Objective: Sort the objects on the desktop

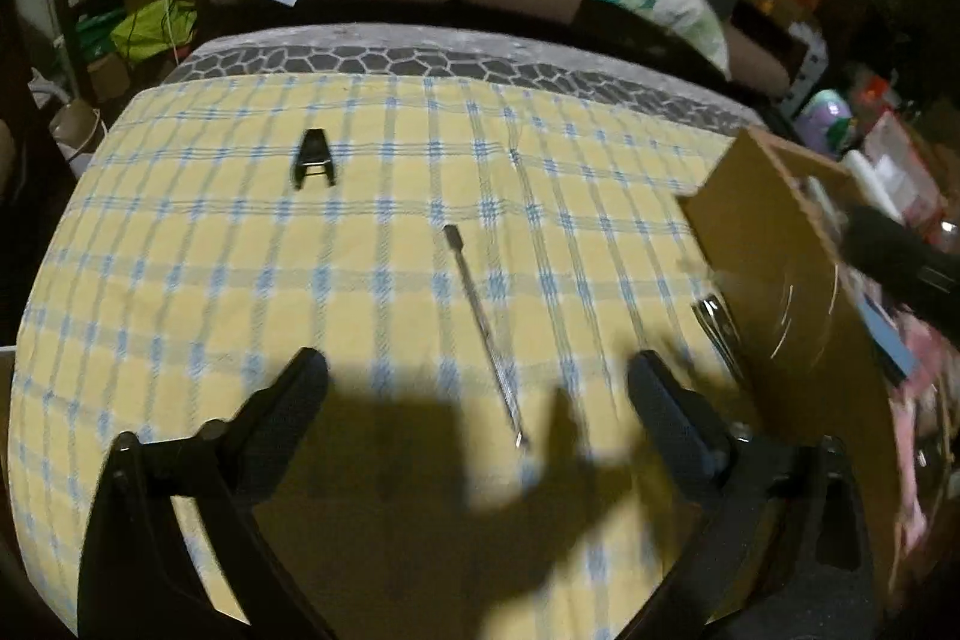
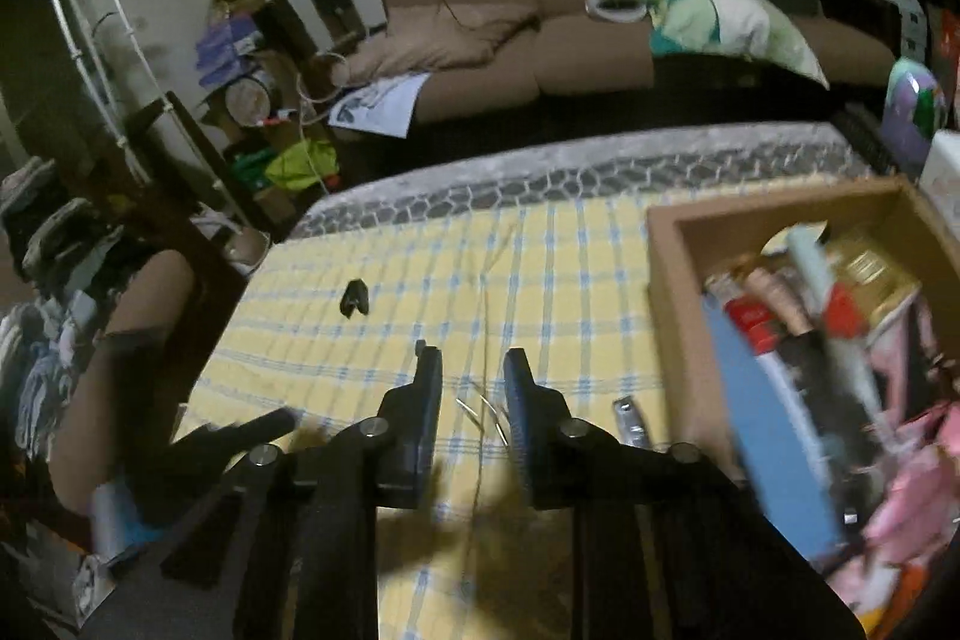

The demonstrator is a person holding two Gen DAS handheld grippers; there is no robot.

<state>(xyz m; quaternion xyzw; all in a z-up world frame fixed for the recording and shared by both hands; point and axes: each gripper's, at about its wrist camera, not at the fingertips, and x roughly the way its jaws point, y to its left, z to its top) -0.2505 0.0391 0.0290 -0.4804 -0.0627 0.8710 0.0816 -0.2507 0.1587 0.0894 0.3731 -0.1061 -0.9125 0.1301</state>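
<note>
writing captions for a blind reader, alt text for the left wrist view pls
The open left gripper hovers over a yellow checked cloth, a thin metal rod between its fingers, a black clip beyond, a cardboard box at right.

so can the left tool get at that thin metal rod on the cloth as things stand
Probably yes: the left tool is open, and the metal rod lies bare on the checked cloth between its fingers, nothing covering it.

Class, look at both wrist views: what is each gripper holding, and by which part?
Nothing. The left gripper stands open above the thin metal rod; the right gripper has nothing between its narrowed jaws.
</note>
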